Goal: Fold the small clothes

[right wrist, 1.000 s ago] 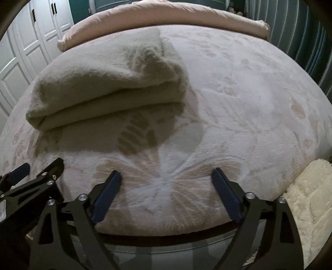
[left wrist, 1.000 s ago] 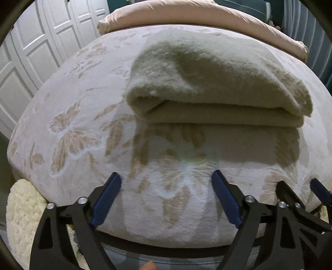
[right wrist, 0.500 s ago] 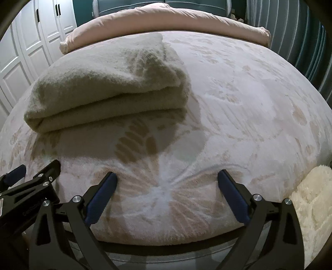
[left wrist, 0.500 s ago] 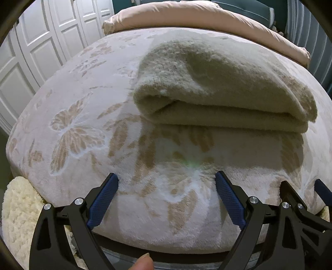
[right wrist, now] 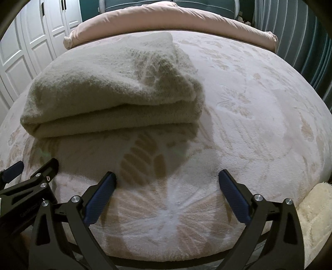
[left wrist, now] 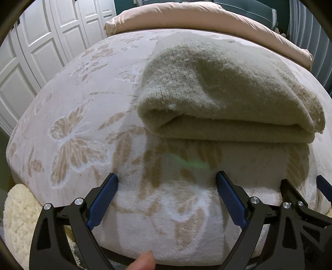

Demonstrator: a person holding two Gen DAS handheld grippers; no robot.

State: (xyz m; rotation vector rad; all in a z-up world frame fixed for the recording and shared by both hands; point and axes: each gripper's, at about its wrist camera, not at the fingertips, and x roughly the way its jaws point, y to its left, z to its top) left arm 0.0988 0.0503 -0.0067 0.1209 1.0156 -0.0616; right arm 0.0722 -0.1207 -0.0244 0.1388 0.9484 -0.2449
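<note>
A folded beige knit garment lies on the bed, its thick folded edge facing me; it also shows in the right wrist view, left of centre. My left gripper is open and empty, near the bed's front edge, short of the garment. My right gripper is open and empty, also near the front edge, to the right of the garment's corner. The right gripper's fingers show at the right edge of the left wrist view, and the left gripper's fingers show at the left of the right wrist view.
The bed cover is pale pink plush with butterfly patterns. A pink duvet roll lies along the far edge. White wardrobe doors stand at the left. A cream fluffy rug lies beside the bed.
Both grippers have moved closer to the folded garment, which looks larger and lower in both views. Both stay open and empty.
</note>
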